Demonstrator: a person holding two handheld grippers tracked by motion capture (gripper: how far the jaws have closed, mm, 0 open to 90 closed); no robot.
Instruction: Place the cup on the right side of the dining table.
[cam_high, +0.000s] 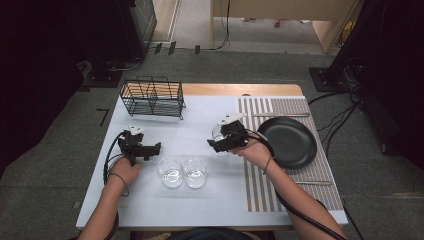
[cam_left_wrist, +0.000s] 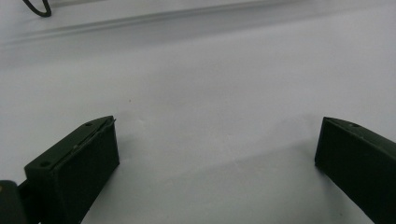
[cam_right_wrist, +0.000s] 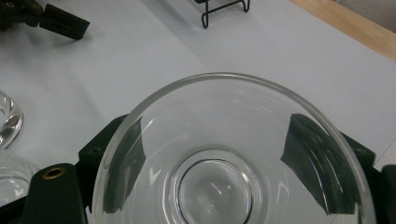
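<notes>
Right gripper view: right gripper (cam_right_wrist: 224, 186) is clamped on a glass bowl (cam_right_wrist: 233, 154); smooth glass could slip and drop onto the table (cam_right_wrist: 140, 60). Left gripper (cam_left_wrist: 217, 154) sits open, empty.

The left gripper (cam_left_wrist: 215, 158) holds its two black jaws wide apart, one at seven o'clock, the other at four o'clock; bare white table (cam_left_wrist: 210, 84) lies between them; a black cable loop (cam_left_wrist: 37, 8) shows at eleven o'clock.

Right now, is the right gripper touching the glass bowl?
Touching. In the right gripper view, both black jaws of the right gripper press against the outside wall of the glass bowl, seen through the clear glass.
</notes>
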